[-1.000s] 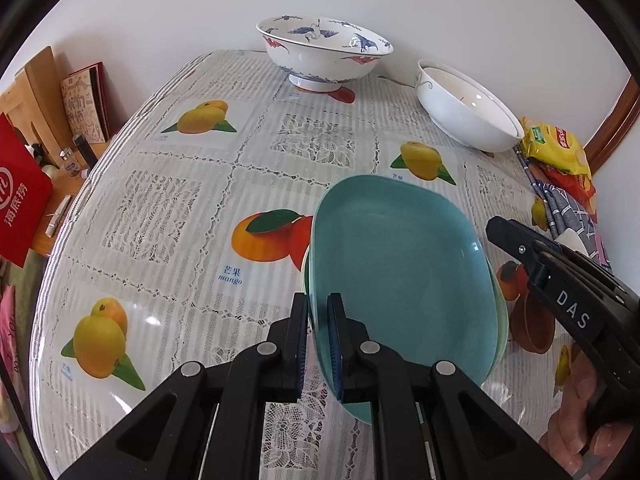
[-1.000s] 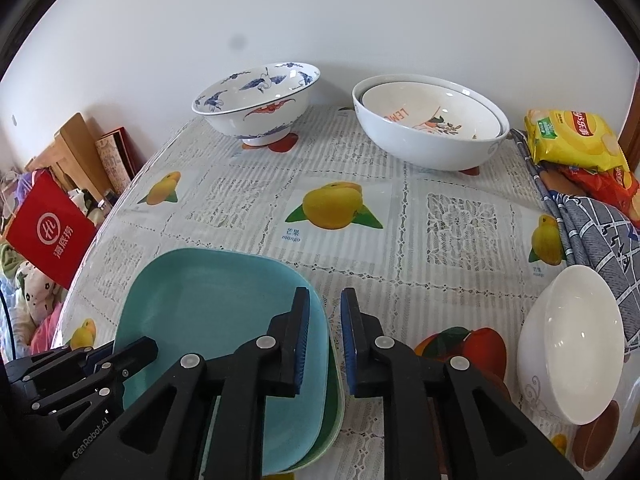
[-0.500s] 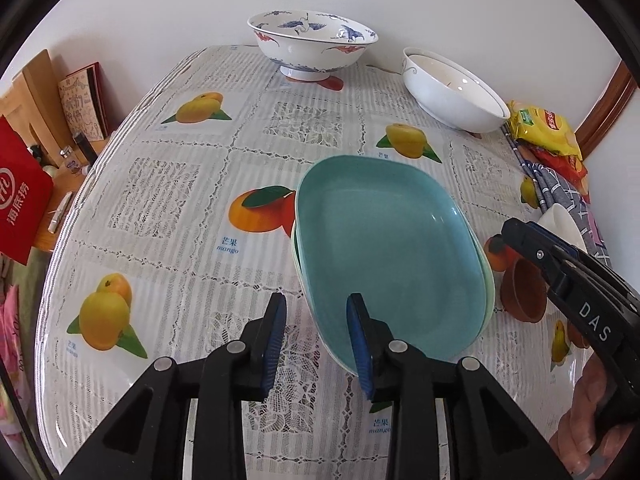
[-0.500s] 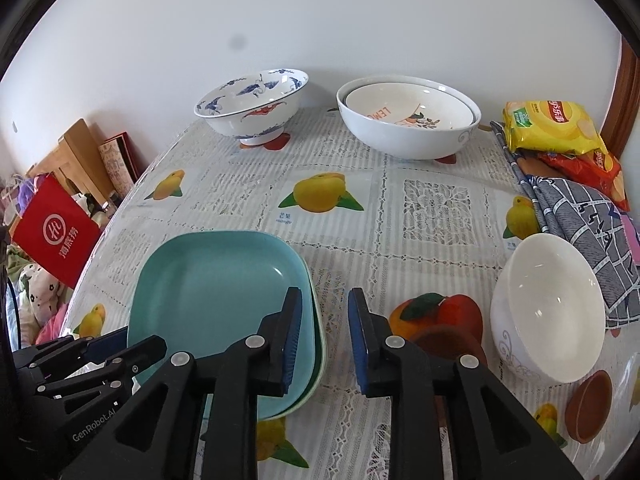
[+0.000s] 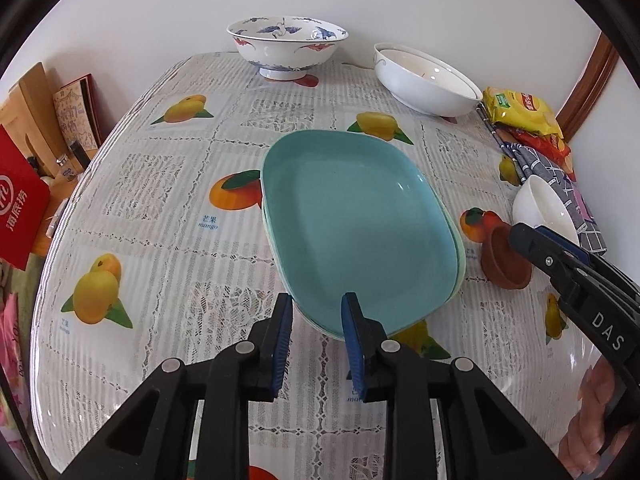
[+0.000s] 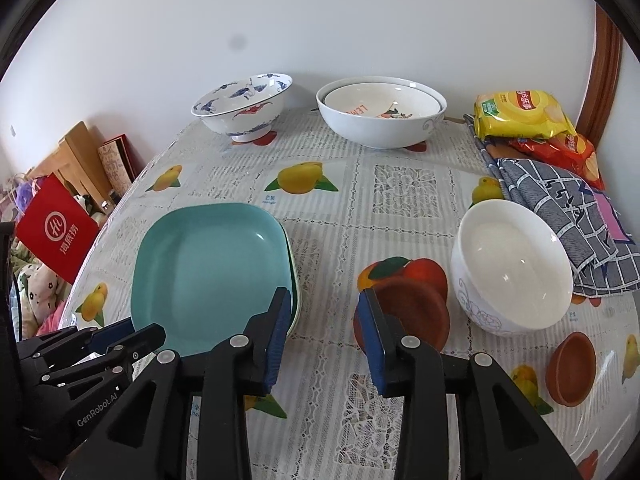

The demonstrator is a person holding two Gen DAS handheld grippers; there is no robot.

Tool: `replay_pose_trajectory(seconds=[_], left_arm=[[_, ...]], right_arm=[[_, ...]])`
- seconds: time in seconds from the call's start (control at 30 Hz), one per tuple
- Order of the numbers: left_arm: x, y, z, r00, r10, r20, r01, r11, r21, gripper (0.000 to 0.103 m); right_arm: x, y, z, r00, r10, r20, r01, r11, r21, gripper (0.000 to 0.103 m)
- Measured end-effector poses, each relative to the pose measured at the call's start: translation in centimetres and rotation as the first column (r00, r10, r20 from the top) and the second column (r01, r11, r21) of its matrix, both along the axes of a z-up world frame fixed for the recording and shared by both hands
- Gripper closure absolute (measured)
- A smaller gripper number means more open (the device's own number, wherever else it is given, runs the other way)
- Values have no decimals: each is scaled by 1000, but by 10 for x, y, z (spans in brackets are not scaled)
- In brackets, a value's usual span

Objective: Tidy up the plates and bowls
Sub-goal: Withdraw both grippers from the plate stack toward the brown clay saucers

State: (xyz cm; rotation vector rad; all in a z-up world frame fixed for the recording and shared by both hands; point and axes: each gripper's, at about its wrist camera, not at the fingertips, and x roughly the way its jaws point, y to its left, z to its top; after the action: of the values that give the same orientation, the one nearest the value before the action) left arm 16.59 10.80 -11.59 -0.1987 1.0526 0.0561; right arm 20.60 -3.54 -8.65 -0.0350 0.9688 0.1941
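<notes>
Though just above the stacked teal plates, both grippers' fingers parted, empty.

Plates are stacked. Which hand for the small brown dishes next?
Right, probably. The right tool is open with the nearer brown dish just ahead; the left tool faces the teal plates.

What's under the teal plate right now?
Under the teal plate lies at least one paler green plate; only its rim shows along the right and near edges. Its face, and whether more plates lie beneath, are covered. The stack rests on the tablecloth.
</notes>
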Motion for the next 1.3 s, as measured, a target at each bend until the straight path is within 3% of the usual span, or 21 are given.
replay_pose_trajectory(seconds=[0.6, 1.07, 1.3], left_arm=[[-17, -10, 11, 1000, -1, -11, 2, 1000, 27, 73], [-31, -39, 54, 996, -40, 82, 35, 998, 61, 73], [-33, -72, 74, 987, -94, 129, 86, 994, 71, 73]], right_arm=[[-31, -12, 9, 1000, -4, 22, 3, 1000, 4, 66], [-64, -32, 39, 993, -23, 112, 28, 999, -46, 52], [-79, -59, 58, 988, -75, 139, 80, 996, -34, 51]])
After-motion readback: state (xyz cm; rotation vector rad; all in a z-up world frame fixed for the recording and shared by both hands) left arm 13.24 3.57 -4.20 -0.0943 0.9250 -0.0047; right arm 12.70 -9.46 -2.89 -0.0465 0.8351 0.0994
